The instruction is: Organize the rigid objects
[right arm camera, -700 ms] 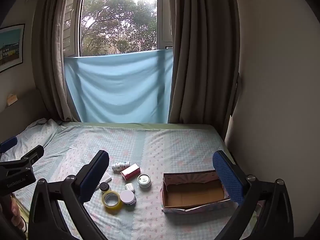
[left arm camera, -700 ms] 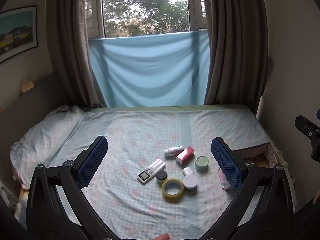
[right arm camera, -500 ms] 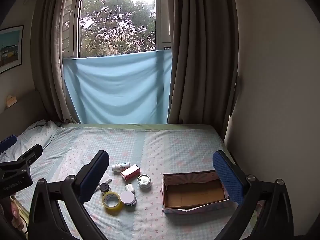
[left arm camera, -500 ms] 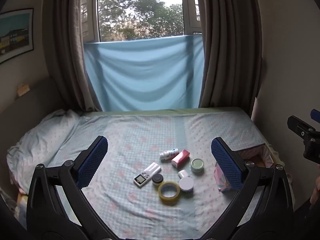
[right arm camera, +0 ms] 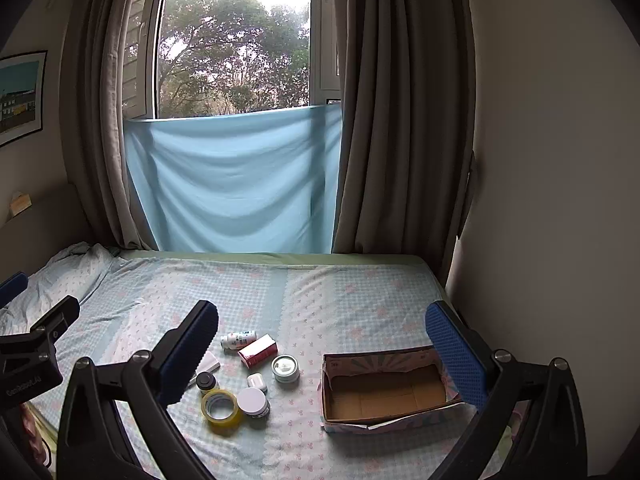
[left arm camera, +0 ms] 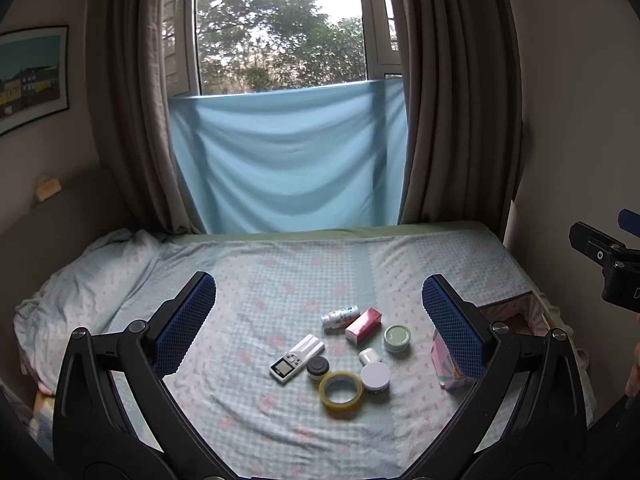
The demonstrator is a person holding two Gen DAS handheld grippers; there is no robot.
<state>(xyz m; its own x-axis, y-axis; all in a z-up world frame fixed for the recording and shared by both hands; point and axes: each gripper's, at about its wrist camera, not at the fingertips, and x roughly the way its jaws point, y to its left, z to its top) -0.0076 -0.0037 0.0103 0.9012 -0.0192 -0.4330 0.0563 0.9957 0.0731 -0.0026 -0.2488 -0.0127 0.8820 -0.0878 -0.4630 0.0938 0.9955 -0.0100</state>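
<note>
— Where any writing can be made out, what does it say?
— Only faint lettering on the black body of the left gripper [right arm camera: 24,364] at the left edge of the right wrist view; it is too small to read with confidence. Labels on the small white bottle [right arm camera: 239,339] and red box [right arm camera: 258,351] are illegible.

— Containers?
— One open cardboard box [right arm camera: 384,392], lower right of centre, showing a bare brown floor and nothing inside. Closed: a green-lidded jar [left arm camera: 397,338], a white-lidded jar [left arm camera: 375,376] and a black-capped jar [left arm camera: 318,367].

— Where do the other items lie?
— Clustered on the bed sheet [left arm camera: 256,292], left of the box: yellow tape roll [left arm camera: 341,389] touching the white-lidded jar, a white remote [left arm camera: 297,358] beside the black cap.

— Grippers?
— Left gripper [left arm camera: 319,322] and right gripper [right arm camera: 322,350] both spread wide above the bed, grasping nothing.
</note>
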